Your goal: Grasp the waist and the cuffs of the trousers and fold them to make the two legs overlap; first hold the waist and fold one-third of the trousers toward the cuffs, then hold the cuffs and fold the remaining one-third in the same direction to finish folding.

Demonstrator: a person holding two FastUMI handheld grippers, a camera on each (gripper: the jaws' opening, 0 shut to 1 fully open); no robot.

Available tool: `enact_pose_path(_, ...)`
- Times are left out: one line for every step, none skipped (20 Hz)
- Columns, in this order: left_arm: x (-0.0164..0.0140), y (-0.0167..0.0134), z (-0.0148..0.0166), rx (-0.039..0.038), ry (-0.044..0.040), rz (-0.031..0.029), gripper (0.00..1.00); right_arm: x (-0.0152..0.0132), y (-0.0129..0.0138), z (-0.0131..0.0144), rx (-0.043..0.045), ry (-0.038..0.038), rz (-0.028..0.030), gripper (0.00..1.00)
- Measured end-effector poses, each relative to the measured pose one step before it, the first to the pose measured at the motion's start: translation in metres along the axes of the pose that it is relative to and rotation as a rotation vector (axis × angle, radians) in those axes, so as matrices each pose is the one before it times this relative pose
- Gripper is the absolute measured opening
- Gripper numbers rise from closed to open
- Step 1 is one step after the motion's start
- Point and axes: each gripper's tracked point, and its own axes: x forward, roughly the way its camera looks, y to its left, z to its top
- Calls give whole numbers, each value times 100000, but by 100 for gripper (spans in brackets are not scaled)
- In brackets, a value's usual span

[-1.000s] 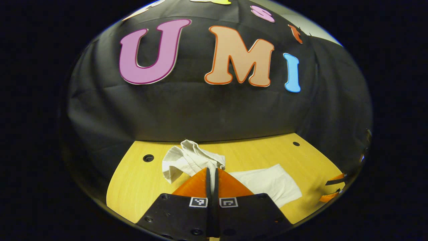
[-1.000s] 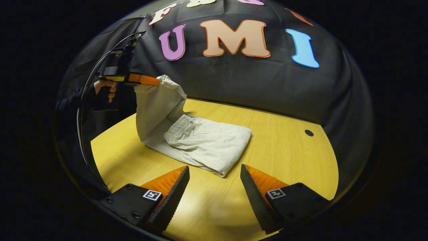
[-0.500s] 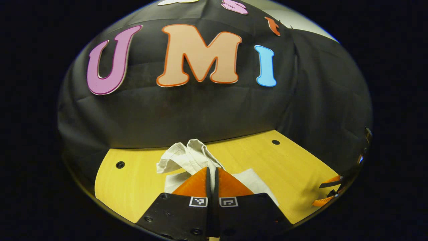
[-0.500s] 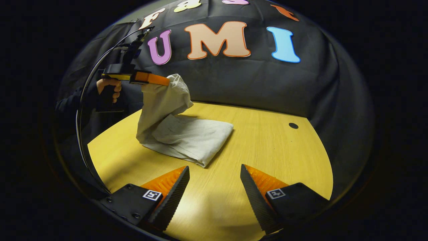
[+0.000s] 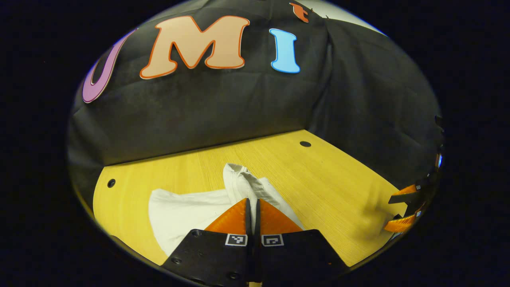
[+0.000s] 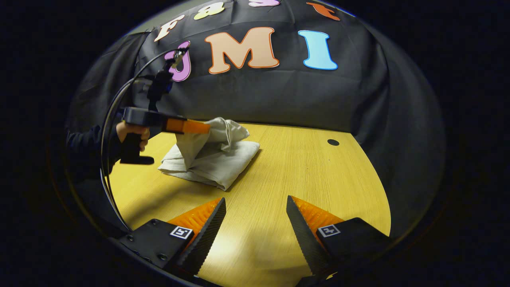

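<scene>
Yellow wood-grain bench fronts a black cloth wall; a small round hole in the bench top serves as the landmark. Trousers, pale and unlined, lie in a folded stack on the bench, well apart from the hole and on its left in the right gripper view. One end of the cloth is raised off the stack, bunched and drooping, just above the lower layers.

Left claw: fingers pressed together with a gather of the trousers pinched between them; the same claw is seen from the side in the right gripper view, carried by a hand on the far side of the stack from the hole. Right claw: fingers spread wide, nothing between them, hovering over bare bench nearer the camera than the hole.

Judgement on handling: light, limp fabric, no stiffness, not fragile; it sags under its own weight and layers may slide or rumple if dragged. Best hold is a doubled edge at the cuffs, pinched through all layers. Final third appears nearly laid over
</scene>
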Motion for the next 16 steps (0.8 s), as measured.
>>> enact_pose_path(316, -553, -1029, -353, 1739, 60, 0, -162, -185, -76, -319, -174, 131, 98)
enact_pose_path(455, -260, -861, -621, 1331, 400, 0, -143, -167, 52, -471, -271, 286, 98)
enact_pose_path(274, -222, -716, -427, 1140, 290, 0, -155, -97, 1, -391, -374, 390, 98)
enact_pose_path(145, -351, -604, -68, 633, 18, 0, -126, -29, 266, -294, -568, 393, 98)
enact_pose_path(-198, -737, -665, -474, 289, -919, 4, -99, -66, 94, -90, -597, 16, 98)
enact_pose_path(-479, -333, -276, -107, -501, -7, 10, -20, -133, 198, -45, -685, -422, 98)
enact_pose_path(-285, -302, 40, -583, -1610, -368, 26, 17, 56, 231, -227, -997, -110, 98)
enact_pose_path(-691, -333, 641, -688, -2205, 97, 43, 16, 235, 631, -244, -1541, 34, 98)
enact_pose_path(-945, 362, 716, 58, -2668, 2246, 61, 75, 209, 695, -492, -2182, -390, 98)
enact_pose_path(-1994, 530, 1428, -253, -2901, 3821, 78, 20, 162, 1129, -545, -2861, -1075, 97)
enact_pose_path(-627, 1045, 1036, 148, -4675, 3899, 95, 21, 197, 1142, -484, -3704, -1817, 97)
enact_pose_path(-1530, 1059, 1663, 186, -5350, 3917, 94, 240, 153, 1589, -370, -4147, -2228, 96)
enact_pose_path(-1334, 1224, 1580, 427, -5275, 4801, 94, 183, 297, 1514, 401, -4050, -1925, 97)
enact_pose_path(-1577, 1480, 1627, 1026, -4581, 4834, 94, 254, 618, 1851, 1046, -4047, -1133, 97)
enact_pose_path(-1301, 1494, 1339, 878, -3725, 4430, 94, 430, 774, 1664, 1628, -4027, -1098, 97)
enact_pose_path(-1284, 1861, 1557, 444, -2477, 4097, 93, 364, 643, 1797, 2086, -3221, -1228, 97)
